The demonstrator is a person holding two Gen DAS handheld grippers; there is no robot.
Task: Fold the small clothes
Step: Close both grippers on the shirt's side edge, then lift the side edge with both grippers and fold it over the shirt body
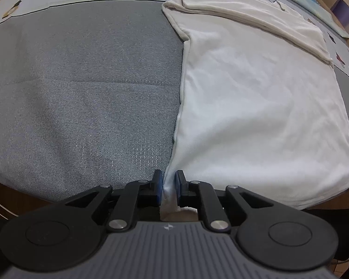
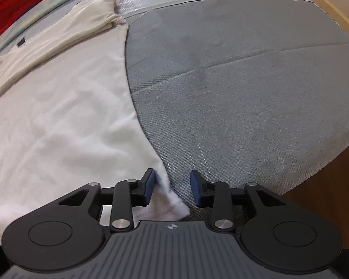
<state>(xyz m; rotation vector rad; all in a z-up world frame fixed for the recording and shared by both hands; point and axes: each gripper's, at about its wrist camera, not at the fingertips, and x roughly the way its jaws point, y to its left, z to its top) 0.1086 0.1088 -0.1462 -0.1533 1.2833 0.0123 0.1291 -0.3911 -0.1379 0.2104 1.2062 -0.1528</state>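
**White shirt spread flat, both near corners at the fingers**

A grey mat (image 1: 81,93) carries the white shirt (image 1: 256,104), sleeve folded across. The left gripper (image 1: 168,186) pinches the near hem corner; the right gripper (image 2: 172,188) stands open around its corner.

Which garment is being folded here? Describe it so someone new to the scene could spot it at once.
On the grey bed cover lies a white garment, spread flat, its top already folded over in a cream band. Its near corners sit at the left gripper and the right gripper. It is the only pale cloth on the grey; the red fabric lies farther back.
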